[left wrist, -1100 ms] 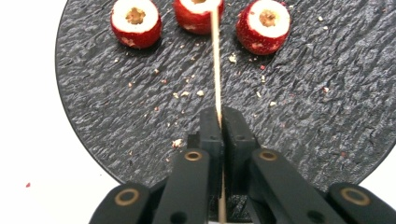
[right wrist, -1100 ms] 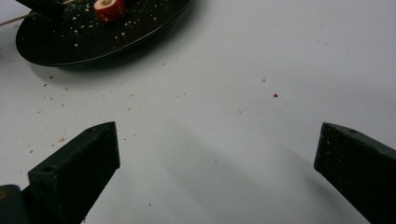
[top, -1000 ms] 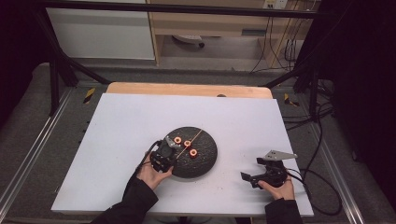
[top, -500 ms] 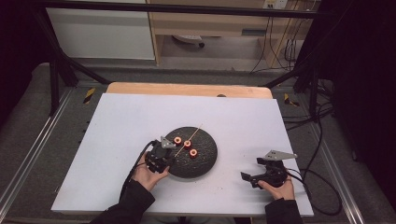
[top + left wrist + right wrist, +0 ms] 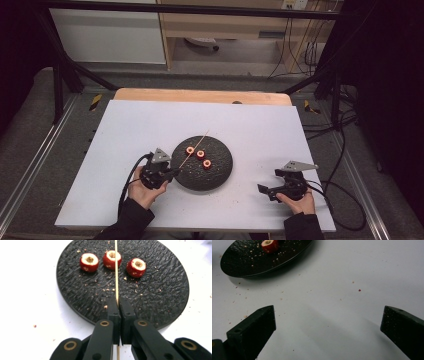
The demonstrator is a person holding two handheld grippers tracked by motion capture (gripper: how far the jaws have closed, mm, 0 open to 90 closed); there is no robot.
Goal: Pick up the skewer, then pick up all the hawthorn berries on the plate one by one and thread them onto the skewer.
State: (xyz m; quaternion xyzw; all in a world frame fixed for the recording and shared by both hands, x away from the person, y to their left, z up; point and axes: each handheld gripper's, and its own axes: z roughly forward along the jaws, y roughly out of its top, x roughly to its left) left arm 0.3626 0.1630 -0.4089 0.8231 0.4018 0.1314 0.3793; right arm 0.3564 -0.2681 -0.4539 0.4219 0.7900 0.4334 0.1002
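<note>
A round black plate [image 5: 220, 172] lies on the white table with three red cored fruit pieces [image 5: 200, 154] on it. My left gripper [image 5: 172, 172] is at the plate's left rim, shut on a thin wooden skewer [image 5: 194, 149] that slants up over the plate. In the left gripper view the skewer [image 5: 116, 270] runs from between the closed jaws past the middle fruit piece [image 5: 111, 258], with one piece [image 5: 89, 262] on its left and another [image 5: 135, 264] on its right. My right gripper [image 5: 265, 190] rests open on the table right of the plate, nothing between its jaws.
Crumbs are scattered on the plate [image 5: 249, 262] and on the white table [image 5: 332, 290] around it. A wooden strip [image 5: 200, 95] runs along the table's far edge. Cables [image 5: 345, 200] trail off to the right.
My left gripper has drawn back left and toward the person, from over the plate to its left rim, and the skewer has come into sight. The right gripper has stayed put.
</note>
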